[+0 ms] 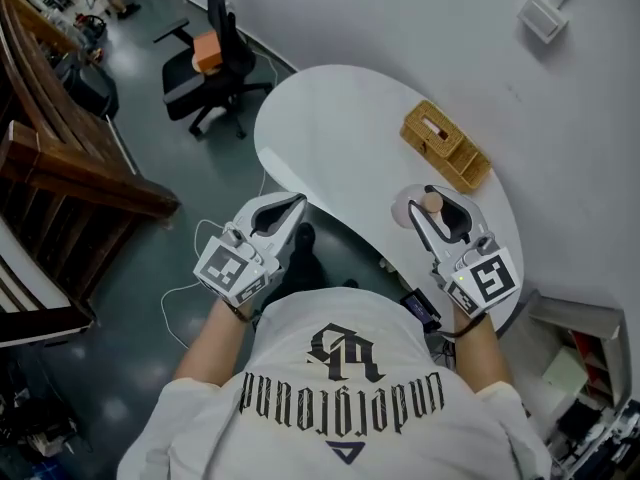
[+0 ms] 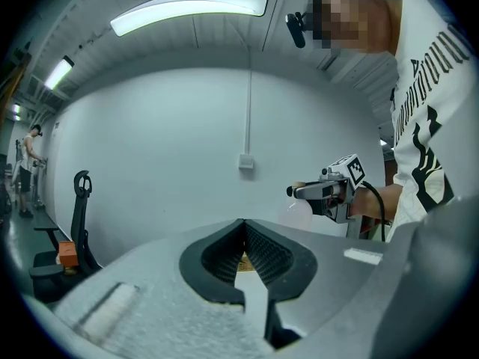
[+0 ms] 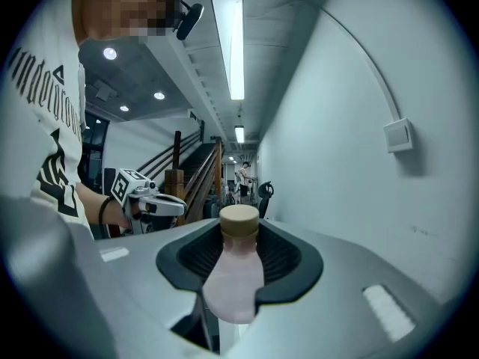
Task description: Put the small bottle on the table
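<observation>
The small bottle (image 1: 418, 208) is pale pink with a tan cap (image 3: 239, 221). My right gripper (image 1: 426, 201) is shut on it, the jaws pressing its body (image 3: 232, 279) from both sides. In the head view it hangs over the near right part of the white table (image 1: 330, 128). My left gripper (image 1: 297, 203) hovers at the table's near edge, left of the bottle. Its jaw tips (image 2: 244, 226) meet with nothing between them. The left gripper view also shows the right gripper (image 2: 296, 191) and the bottle (image 2: 299, 212) off to the right.
A woven wicker box (image 1: 445, 146) sits on the table by the wall, just beyond the bottle. A black office chair (image 1: 210, 63) stands past the table's far left end. Wooden stairs (image 1: 70, 168) rise at the left. A low shelf (image 1: 580, 368) is at the right.
</observation>
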Demonstrator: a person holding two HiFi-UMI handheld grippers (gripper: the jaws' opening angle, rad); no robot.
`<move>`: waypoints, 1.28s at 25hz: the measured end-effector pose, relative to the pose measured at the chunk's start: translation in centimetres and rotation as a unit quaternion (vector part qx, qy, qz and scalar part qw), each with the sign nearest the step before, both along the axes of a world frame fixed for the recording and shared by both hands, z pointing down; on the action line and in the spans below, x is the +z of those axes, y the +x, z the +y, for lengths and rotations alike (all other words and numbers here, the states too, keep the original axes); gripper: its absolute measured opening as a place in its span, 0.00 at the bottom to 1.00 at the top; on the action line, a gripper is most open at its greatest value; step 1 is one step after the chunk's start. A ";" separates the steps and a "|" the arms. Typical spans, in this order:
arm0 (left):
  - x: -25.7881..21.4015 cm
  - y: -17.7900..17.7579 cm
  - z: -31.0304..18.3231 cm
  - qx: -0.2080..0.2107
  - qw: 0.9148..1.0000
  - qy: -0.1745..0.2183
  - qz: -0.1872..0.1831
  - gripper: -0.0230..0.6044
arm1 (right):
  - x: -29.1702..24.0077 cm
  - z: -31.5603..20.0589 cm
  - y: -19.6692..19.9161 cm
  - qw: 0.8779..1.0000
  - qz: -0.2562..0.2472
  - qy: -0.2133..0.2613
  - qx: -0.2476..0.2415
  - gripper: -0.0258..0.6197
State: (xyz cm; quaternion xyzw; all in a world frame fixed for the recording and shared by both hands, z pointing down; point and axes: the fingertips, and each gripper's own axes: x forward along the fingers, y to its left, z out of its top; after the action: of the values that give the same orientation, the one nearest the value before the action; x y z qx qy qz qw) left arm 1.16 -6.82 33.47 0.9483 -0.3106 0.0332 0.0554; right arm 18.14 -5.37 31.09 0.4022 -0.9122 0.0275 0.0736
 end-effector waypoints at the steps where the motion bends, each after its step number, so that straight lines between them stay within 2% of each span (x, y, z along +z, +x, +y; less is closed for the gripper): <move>1: 0.1 0.1 -0.8 0.004 1.000 0.000 0.000 0.05 | 0.1 -0.6 0.0 1.000 0.002 0.000 0.003 0.25; 9: -0.5 0.8 -8.6 0.042 0.999 0.011 0.004 0.05 | 0.3 -6.5 -0.3 0.999 0.009 -0.004 0.033 0.25; 18: 0.6 0.1 -16.3 0.079 0.997 -0.010 -0.004 0.05 | 0.7 -13.5 -2.2 0.998 0.012 -0.013 0.062 0.25; 32: 2.7 -2.0 -24.3 0.126 0.991 -0.034 -0.008 0.05 | 3.5 -21.2 -5.6 0.994 0.021 -0.048 0.095 0.25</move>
State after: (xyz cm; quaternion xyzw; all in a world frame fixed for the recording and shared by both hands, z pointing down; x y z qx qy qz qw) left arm -0.87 -31.09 36.18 0.9772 -0.1876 0.0584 0.0806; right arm 12.56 -26.57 34.58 0.4835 -0.8657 0.0698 0.1092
